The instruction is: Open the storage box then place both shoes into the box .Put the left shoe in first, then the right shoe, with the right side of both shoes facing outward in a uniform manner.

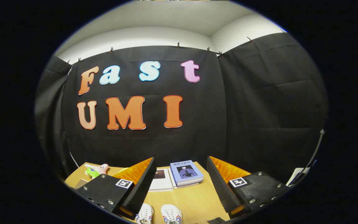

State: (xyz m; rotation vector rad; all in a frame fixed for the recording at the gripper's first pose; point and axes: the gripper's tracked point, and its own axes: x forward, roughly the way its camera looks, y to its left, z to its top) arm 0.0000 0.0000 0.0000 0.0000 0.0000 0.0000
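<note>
My jaws [180,177] stand wide apart and grasp nothing; each finger carries a small square black-and-white marker tag on its upper face, a coded pattern and not writing I can read. Low between the fingers, close under the camera, I see the toes of the two white shoes [158,214] side by side on the worktop [194,199], with laces showing and a touch of red and blue trim on the right-hand one; the shoes touch neither finger. Beyond them, further along the pale wood-grain worktop, a small stack of books [186,173] lies near the back, the top one blue with a dark cloaked figure on its cover and a line of title characters too small for me to make out. Just beside it to the left lies a white book [161,180], partly hidden behind my left finger. Off past the left finger a soft toy [95,170] in green and pink lies near the worktop's far corner. Black cloth hangs behind the worktop as the booth's wall, clipped along its top edge, and above it runs a plain white wall and ceiling.
</note>
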